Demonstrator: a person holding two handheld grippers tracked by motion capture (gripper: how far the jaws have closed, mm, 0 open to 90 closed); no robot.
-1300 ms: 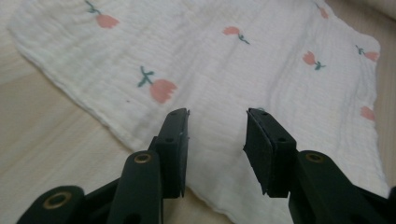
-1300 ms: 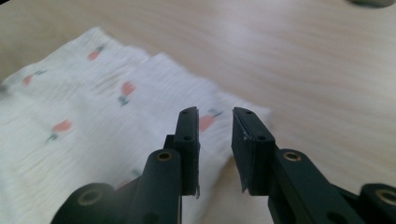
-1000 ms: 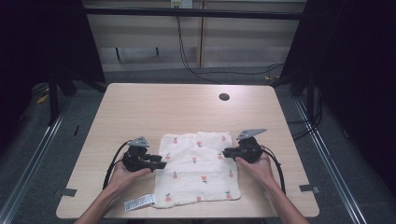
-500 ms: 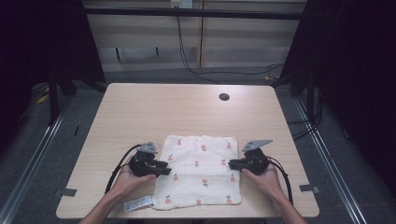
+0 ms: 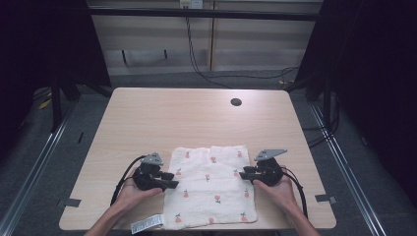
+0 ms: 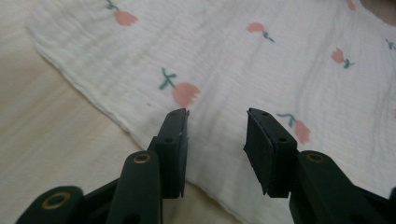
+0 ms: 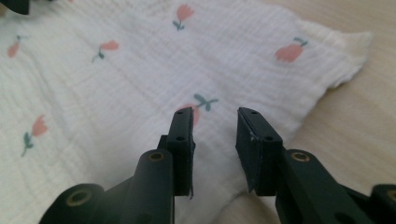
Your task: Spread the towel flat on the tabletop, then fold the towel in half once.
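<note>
Dark curtains and a pale panelled wall with black cables close off the far side of the room, and a light wooden table with rounded corners stands in front of them on a grey floor. Near the far right of the tabletop sits a small dark round cable hole.

On the near half of the table, about midway between left and right, lies a white crinkled cloth printed with small pink tulips on green stems. It lies flat and roughly rectangular, its long axis running from the near edge of the table toward the far side, with the far right corner slightly rumpled.

At the near left corner of the cloth a white label lies on the wood; it bears dark print, too small to read.

The left gripper rests at the cloth's left edge, pointing right across it. In the left gripper view its jaws stand apart over the hem of the cloth with nothing pinched between them, and they have just been opening.

The right gripper sits at the right edge, pointing left. In the right gripper view its jaws also stand apart above the cloth near its edge, gripping nothing, having just widened too.

A hand holds each gripper from the near side
</note>
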